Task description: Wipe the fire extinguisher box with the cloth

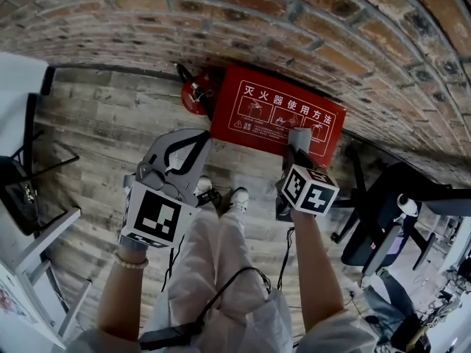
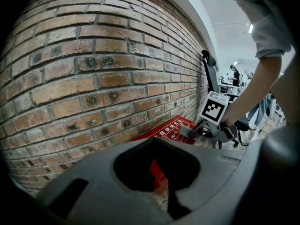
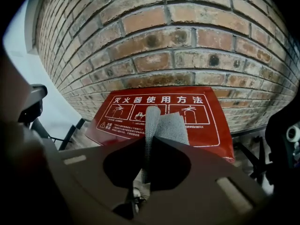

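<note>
Grey cloth [image 3: 165, 125] clamped in R tool [image 3: 149, 144], just over red ext. box [image 3: 213, 125]; L tool [image 2: 157, 144] closed, empty. Wipe prob. starting; next: press flat & sweep across.

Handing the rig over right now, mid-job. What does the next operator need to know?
Left gripper: shut, empty, held near the left end of the box.
Right gripper: shut on the cloth, with the cloth's free end over the box's printed lid. I cannot tell whether it touches.
The box sits on the floor against the brick wall.
Done: cloth in the fingers and at the box.
Left: wiping. No wiped area shows, so probably cover the whole lid.
</note>
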The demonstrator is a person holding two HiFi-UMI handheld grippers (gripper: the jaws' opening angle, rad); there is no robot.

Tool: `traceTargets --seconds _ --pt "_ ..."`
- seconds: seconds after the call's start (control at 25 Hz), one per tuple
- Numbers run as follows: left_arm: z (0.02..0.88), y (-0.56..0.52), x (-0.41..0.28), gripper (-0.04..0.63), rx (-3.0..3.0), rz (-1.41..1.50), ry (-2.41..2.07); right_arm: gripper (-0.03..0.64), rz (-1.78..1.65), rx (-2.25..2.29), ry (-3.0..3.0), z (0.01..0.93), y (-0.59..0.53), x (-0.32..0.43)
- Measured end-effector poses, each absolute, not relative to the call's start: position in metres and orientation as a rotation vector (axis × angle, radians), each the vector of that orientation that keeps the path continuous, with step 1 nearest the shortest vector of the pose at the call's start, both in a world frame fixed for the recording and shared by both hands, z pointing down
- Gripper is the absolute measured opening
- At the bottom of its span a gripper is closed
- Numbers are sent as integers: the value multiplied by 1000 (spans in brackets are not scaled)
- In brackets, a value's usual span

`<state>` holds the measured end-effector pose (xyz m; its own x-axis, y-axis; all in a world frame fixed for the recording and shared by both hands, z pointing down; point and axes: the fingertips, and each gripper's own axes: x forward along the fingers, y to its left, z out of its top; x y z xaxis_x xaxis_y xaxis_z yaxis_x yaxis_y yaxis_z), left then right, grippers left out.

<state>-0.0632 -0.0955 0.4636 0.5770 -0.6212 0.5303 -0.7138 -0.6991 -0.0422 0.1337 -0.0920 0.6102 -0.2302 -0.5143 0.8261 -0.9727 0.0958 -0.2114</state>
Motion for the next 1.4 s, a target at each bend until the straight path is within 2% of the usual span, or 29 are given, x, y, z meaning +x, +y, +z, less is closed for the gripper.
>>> traceTargets --seconds 1.4 --pt "472 -88 -86 -3 2587 762 -1176 18 1001 1090 -2000 619 -100 5"
